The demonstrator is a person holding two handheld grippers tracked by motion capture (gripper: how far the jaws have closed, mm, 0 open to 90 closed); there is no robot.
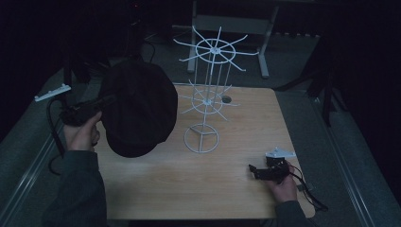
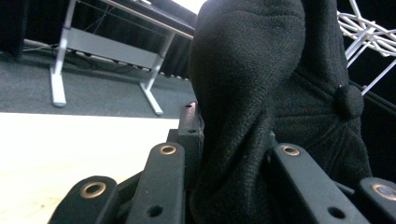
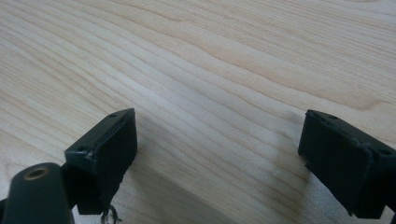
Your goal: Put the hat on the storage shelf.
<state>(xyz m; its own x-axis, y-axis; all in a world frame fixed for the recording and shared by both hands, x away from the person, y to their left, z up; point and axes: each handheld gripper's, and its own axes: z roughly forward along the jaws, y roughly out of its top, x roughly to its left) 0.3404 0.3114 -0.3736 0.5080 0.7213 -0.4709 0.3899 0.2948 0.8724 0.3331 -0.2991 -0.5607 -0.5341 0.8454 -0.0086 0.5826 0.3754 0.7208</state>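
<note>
A wooden counter [image 1: 227,179] carries a white wire display rack [image 1: 208,94], its spoked tiers rising from a ring base just right of the left gripper [image 1: 111,100]. That gripper, held up in the person's left hand [image 1: 82,135], has its jaws pressed together on a fold of a black knitted cap [image 1: 137,109], which hangs in the air off the gripper's tip, clear of the counter and just left of the rack's lower tier. In the left gripper view the cap [image 2: 261,93] bunches between the two black jaws, its top button turned toward the white wire arms [image 2: 369,32] ahead and to the right.

The step in hand appears to be the carry: the cap is lifted and held beside the rack, not yet hung on it. The next move likely calls for swinging the cap across to one of the rack's arms, settling the fabric over it, then spreading the jaws to let go without tipping the light frame.

Well apart, the right gripper [image 1: 255,171] rests low at the counter's near right corner; in its own view the jaws stand spread wide over bare wood [image 3: 210,70], gripping nothing.
</note>
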